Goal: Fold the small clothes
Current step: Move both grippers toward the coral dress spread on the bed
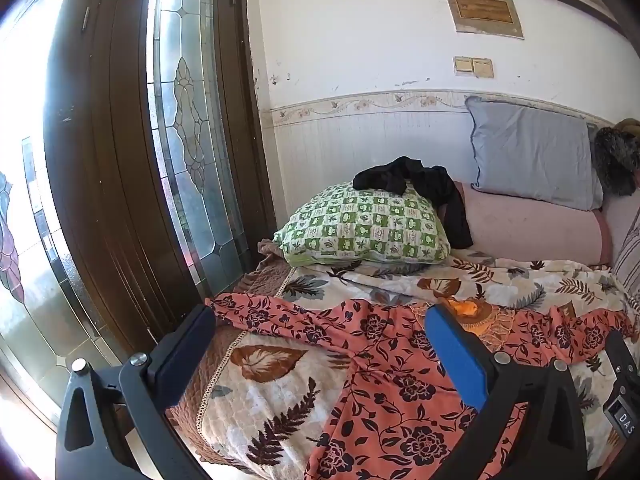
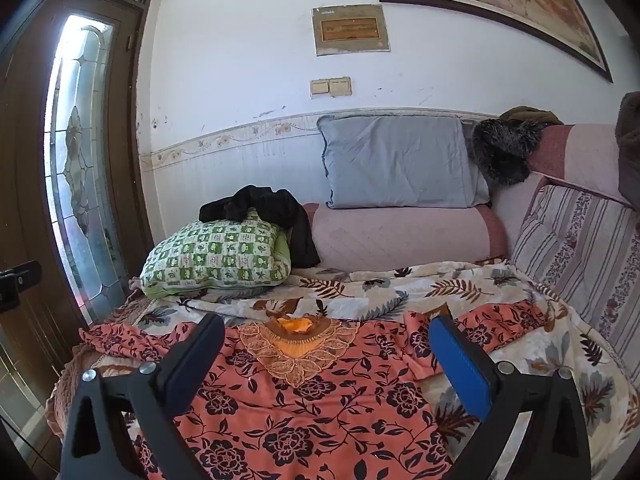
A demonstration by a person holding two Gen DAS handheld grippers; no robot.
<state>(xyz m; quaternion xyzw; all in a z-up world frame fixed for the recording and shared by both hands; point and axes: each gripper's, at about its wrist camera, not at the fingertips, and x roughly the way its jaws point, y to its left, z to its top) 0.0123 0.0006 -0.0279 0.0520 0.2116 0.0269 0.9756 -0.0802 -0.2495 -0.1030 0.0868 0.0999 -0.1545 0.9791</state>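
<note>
A: Where is the garment found, and how is it laid?

B: An orange floral garment is seen spread flat on the leaf-print bedspread, near the bed's front edge. Its embroidered neckline is pointed away, toward the wall, so the long axis is run from the near edge toward the pillows. One sleeve is stretched toward the glazed door; the other sleeve is laid toward the striped cushion.

A: And the tongs?

B: The left tongs are held wide apart above the garment's door-side half, nothing clamped. The right tongs are likewise spread apart, over the chest below the neckline, nothing gripped.

A: Is anything carried on anything else?

B: A black garment is draped over the green checked pillow. A grey pillow is leaned on a pink bolster.

A: Any writing?

B: The letters "DAS" are read at the left view's edge. The wall plaque cannot be read.
</note>
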